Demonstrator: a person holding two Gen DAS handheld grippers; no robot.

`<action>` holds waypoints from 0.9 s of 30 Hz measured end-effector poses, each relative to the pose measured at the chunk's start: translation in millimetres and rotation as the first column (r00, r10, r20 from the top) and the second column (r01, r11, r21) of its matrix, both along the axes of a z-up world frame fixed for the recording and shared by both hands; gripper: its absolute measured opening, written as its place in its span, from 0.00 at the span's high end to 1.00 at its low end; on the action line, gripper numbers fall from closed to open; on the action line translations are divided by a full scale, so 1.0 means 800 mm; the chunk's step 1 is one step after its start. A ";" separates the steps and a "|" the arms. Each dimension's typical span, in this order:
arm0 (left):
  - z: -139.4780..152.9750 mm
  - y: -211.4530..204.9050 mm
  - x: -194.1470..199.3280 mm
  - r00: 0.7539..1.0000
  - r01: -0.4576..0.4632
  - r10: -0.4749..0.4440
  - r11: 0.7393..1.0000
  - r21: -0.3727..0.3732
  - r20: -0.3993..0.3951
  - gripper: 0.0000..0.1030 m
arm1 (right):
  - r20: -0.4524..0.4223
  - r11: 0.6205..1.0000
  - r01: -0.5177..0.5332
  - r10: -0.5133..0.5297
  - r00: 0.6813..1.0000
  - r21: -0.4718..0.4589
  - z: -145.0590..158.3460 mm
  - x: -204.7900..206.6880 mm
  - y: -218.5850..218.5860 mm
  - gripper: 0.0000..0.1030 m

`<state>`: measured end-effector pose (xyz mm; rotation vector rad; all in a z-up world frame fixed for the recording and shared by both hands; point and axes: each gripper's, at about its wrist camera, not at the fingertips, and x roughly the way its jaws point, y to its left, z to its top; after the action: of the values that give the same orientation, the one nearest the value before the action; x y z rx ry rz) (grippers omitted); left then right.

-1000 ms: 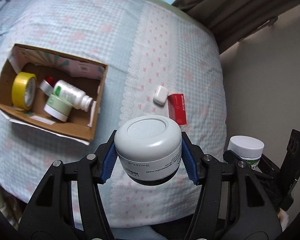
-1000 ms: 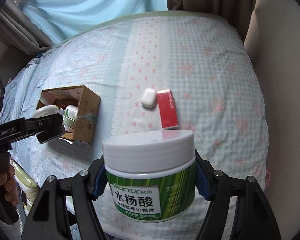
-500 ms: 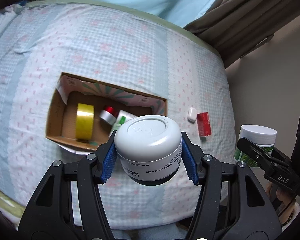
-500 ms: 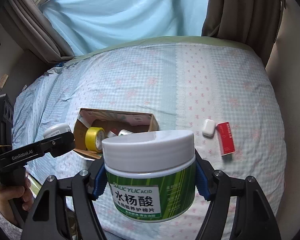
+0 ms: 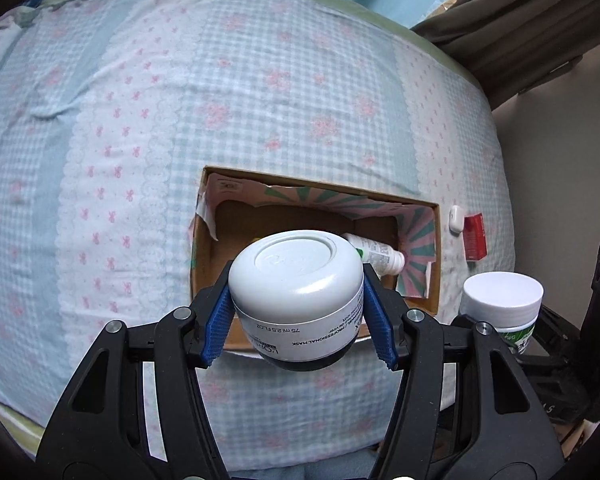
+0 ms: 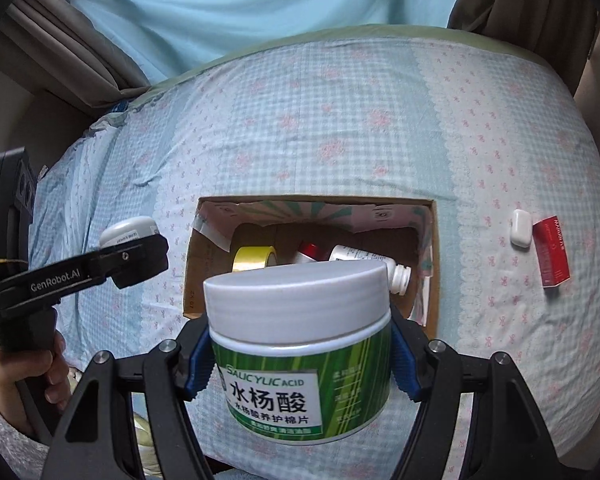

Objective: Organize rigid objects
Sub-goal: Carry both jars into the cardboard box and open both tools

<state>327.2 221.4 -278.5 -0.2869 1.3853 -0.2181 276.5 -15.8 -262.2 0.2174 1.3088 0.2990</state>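
Left gripper (image 5: 298,320): blue pads clamped on the sides of a white jar (image 5: 296,296), lid up; partly closed around it.
Right gripper (image 6: 300,354): pads clamped on a green jar (image 6: 300,344) with a white lid, upright.
Box (image 6: 431,280): open cardboard box on the bed (image 6: 340,120), holding a yellow tape roll (image 6: 254,263), a white bottle (image 6: 364,258) lying on its side and a red-capped item, only partly visible.
Key relation: in both wrist views the box opening lies just beyond and below the held jar; each jar hangs over the near wall, not yet inside.
Nearer hand: cannot tell which.
Box long axis: left to right.
Still out: white case (image 6: 521,228) and red packet (image 6: 551,252), touching, right of the box.
Judgement: next is a lowering into free floor, clear of the bottle.
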 end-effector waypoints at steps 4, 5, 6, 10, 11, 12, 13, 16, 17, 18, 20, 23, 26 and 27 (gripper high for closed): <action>-0.041 0.001 0.026 0.998 0.014 -0.014 1.000 -0.009 -0.064 0.47 | -0.065 0.998 -0.056 0.054 0.996 -0.033 -0.048 0.012 0.025 0.34; -0.052 0.000 0.031 0.997 0.018 -0.019 1.000 -0.009 -0.081 0.47 | -0.081 0.997 -0.068 0.064 0.995 -0.041 -0.060 0.015 0.029 0.34; -0.063 0.000 0.037 0.995 0.024 -0.025 1.000 -0.009 -0.098 0.47 | -0.095 0.996 -0.076 0.071 0.993 -0.047 -0.071 0.017 0.032 0.34; -0.107 -0.008 0.059 0.986 0.053 -0.052 0.999 0.004 -0.156 0.47 | -0.146 0.992 -0.106 0.097 0.985 -0.061 -0.115 0.026 0.044 0.34; -0.116 -0.010 0.064 0.984 0.061 -0.059 0.998 0.008 -0.166 0.47 | -0.155 0.991 -0.119 0.107 0.982 -0.069 -0.125 0.028 0.048 0.34; -0.124 -0.013 0.069 0.983 0.067 -0.064 0.998 0.014 -0.173 0.47 | -0.164 0.988 -0.132 0.118 0.979 -0.078 -0.134 0.029 0.051 0.34; -0.131 -0.015 0.074 0.981 0.070 -0.066 0.997 0.019 -0.180 0.47 | -0.175 0.986 -0.145 0.128 0.976 -0.084 -0.142 0.031 0.055 0.34; -0.152 -0.019 0.085 0.975 0.086 -0.078 0.996 0.030 -0.210 0.47 | -0.211 0.985 -0.158 0.140 0.967 -0.072 -0.163 0.037 0.064 0.34; -0.158 -0.019 0.087 0.972 0.093 -0.083 0.995 0.032 -0.218 0.47 | -0.218 0.985 -0.158 0.139 0.966 -0.069 -0.168 0.038 0.066 0.34; -0.161 -0.020 0.089 0.971 0.098 -0.088 0.995 0.034 -0.222 0.47 | -0.226 0.985 -0.159 0.140 0.964 -0.070 -0.172 0.040 0.069 0.34; -0.167 -0.022 0.091 0.968 0.109 -0.096 0.993 0.044 -0.230 0.47 | -0.233 0.981 -0.177 0.156 0.960 -0.073 -0.178 0.042 0.075 0.34; -0.168 -0.025 0.096 0.967 0.120 -0.100 0.990 0.071 -0.236 0.41 | -0.223 0.968 -0.235 0.211 0.951 -0.084 -0.183 0.043 0.087 0.34; -0.153 -0.029 0.099 0.974 0.119 -0.111 0.992 0.032 -0.196 0.01 | -0.198 0.960 -0.272 0.254 0.947 -0.071 -0.183 0.042 0.095 0.26; -0.146 -0.030 0.099 0.978 0.119 -0.109 0.992 0.047 -0.180 0.00 | -0.178 0.962 -0.265 0.251 0.952 -0.062 -0.180 0.040 0.094 0.18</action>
<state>406.3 197.6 -395.0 -0.1827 1.5841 -0.2517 308.7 59.1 -405.9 -0.0033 1.5177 0.4531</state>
